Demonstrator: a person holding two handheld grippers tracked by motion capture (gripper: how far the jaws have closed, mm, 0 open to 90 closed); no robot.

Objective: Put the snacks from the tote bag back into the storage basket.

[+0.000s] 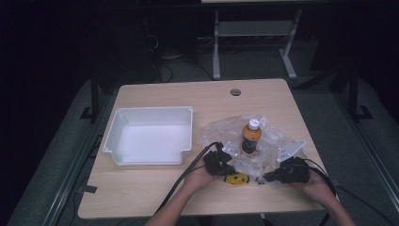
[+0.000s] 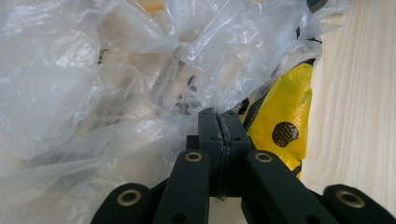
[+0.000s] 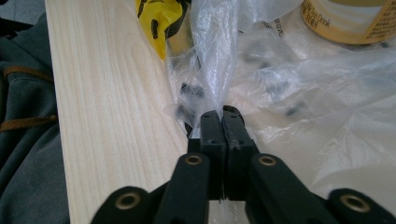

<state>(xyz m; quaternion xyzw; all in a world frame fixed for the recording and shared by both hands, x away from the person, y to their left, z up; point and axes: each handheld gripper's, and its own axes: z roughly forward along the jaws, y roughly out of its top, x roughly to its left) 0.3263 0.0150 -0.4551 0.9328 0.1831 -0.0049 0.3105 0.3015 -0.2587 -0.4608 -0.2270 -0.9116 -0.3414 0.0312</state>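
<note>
A crumpled clear plastic bag (image 1: 270, 141) lies on the wooden table, right of centre, and an orange drink bottle (image 1: 251, 136) with a white cap stands upright in it. A yellow item with black markings (image 1: 236, 179) rests at the bag's near edge. My left gripper (image 1: 226, 168) is at the bag's near left side. In the left gripper view it (image 2: 218, 117) is shut on a fold of the bag (image 2: 93, 70), with the yellow item (image 2: 285, 112) just to its right. My right gripper (image 3: 221, 116) is shut on the bag's film (image 3: 303, 93), below the bottle (image 3: 345, 18).
A white open bin (image 1: 113, 136) stands empty on the table's left half. A round cable hole (image 1: 235, 92) sits near the far edge. The table's near edge lies close behind both hands. The person's dark garment (image 3: 23, 116) hangs past that edge.
</note>
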